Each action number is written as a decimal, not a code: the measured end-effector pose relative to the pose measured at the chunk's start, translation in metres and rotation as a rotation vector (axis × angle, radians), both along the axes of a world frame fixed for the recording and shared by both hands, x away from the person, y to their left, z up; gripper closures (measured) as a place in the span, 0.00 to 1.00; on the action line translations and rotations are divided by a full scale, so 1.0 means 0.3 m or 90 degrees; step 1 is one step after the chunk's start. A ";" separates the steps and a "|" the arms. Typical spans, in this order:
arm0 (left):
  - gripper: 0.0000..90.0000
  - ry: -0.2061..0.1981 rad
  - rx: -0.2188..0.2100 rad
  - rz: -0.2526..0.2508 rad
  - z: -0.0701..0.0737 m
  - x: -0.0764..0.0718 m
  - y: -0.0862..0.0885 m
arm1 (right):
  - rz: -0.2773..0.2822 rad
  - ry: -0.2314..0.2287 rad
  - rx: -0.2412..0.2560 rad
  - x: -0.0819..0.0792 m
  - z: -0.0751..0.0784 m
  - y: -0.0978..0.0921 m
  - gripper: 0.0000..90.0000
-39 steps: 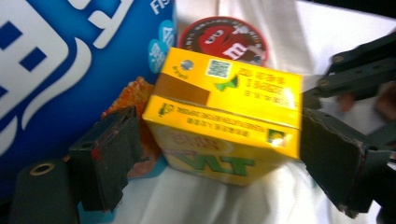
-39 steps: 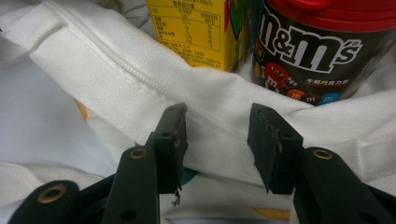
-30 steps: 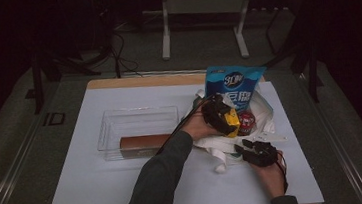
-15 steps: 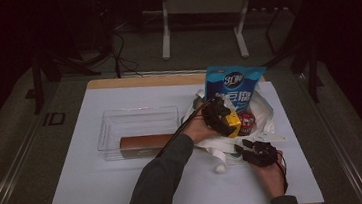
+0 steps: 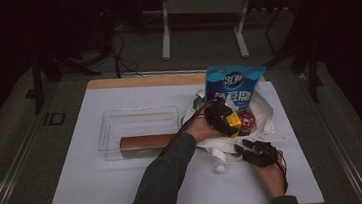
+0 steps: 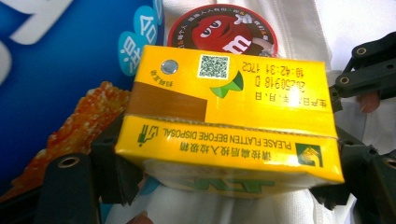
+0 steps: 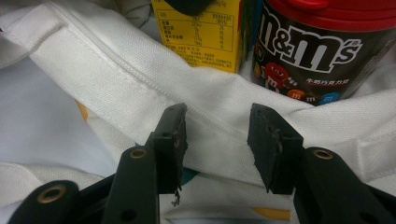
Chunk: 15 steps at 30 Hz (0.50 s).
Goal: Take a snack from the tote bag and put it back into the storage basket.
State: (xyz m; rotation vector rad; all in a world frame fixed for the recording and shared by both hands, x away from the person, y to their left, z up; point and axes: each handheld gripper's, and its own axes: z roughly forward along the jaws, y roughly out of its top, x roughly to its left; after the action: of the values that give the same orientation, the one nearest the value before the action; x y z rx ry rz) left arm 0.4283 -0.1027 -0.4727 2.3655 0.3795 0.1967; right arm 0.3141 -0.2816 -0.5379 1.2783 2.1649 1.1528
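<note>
My left gripper (image 5: 222,116) (image 6: 229,161) is shut on a yellow drink carton (image 5: 233,123) (image 6: 233,116), held over the open mouth of a white cloth bag (image 5: 212,141) (image 7: 140,93). A red-lidded M&M's can (image 5: 247,121) (image 6: 222,25) (image 7: 308,51) stands inside the bag, right beside the carton (image 7: 201,32). A blue snack bag (image 5: 235,87) (image 6: 60,51) stands upright behind them. My right gripper (image 5: 255,151) (image 7: 217,133) is open at the bag's near rim, and the white hem runs across between its jaws.
A clear plastic bin (image 5: 115,121) sits left of the bag with a brown box (image 5: 147,141) inside it. All of this rests on a white sheet over a wooden table (image 5: 131,80). Dark floor, cables and a metal stand (image 5: 200,4) lie beyond.
The left gripper with the carton has dipped slightly toward the bag's opening. The right gripper has stayed at the rim.
</note>
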 end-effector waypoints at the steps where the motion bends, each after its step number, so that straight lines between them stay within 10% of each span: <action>1: 0.27 0.000 0.001 0.002 0.000 -0.001 -0.002 | 0.000 0.000 0.001 0.000 0.000 0.000 0.63; 15: 0.32 0.001 0.015 0.009 0.011 -0.010 -0.001 | 0.001 0.002 0.001 0.000 0.000 -0.001 0.63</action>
State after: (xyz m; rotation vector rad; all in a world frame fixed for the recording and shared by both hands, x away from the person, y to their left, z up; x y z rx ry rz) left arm 0.4253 -0.1029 -0.4693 2.3873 0.3967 0.2076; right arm 0.3142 -0.2819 -0.5377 1.2795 2.1678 1.1540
